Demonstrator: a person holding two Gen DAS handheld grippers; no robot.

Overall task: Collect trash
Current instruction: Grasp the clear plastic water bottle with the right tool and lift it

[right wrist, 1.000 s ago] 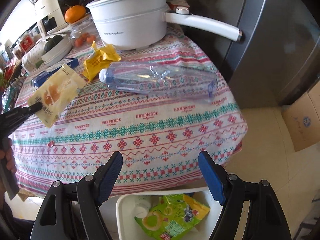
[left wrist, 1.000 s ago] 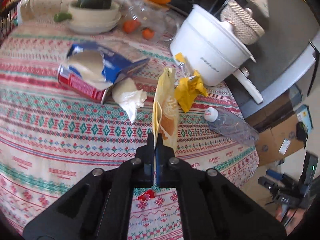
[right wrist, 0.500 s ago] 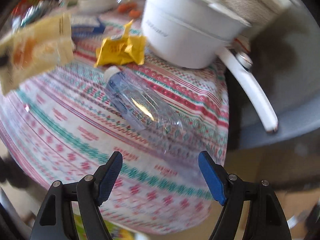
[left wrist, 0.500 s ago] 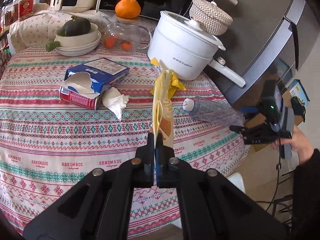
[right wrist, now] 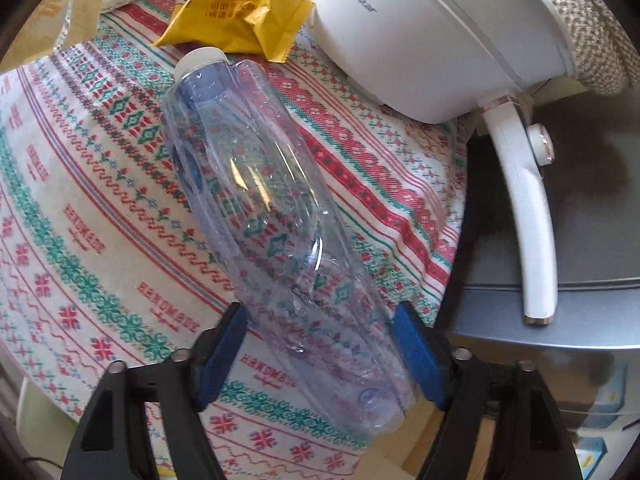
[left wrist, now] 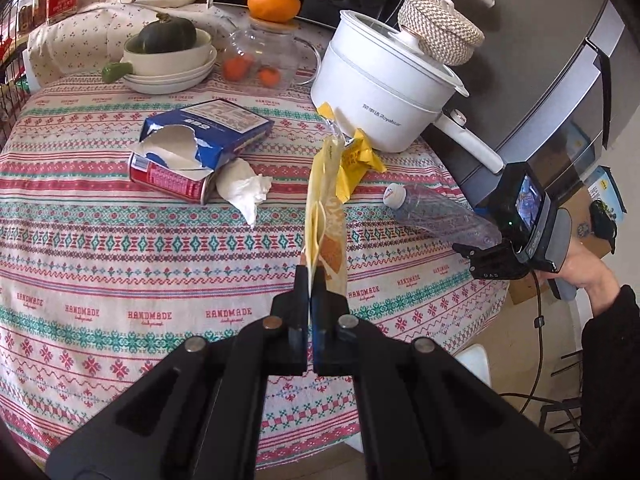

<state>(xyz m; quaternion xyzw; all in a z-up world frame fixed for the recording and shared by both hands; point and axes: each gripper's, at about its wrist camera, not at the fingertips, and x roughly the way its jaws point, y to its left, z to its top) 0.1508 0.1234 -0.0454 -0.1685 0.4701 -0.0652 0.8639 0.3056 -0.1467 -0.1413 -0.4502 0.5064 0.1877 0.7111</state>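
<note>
home kitchen — cooking pot [left wrist: 384, 96], squash bowl [left wrist: 168, 54], patterned tablecloth [left wrist: 100, 248].

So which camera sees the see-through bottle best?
The right wrist view: the plastic bottle fills it, lying between the open right tool. The left wrist view shows it small, near the table's edge.

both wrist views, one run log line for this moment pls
left gripper: shut on snack wrapper | right gripper: open, straddling plastic bottle | bottle lying on tablecloth
</note>
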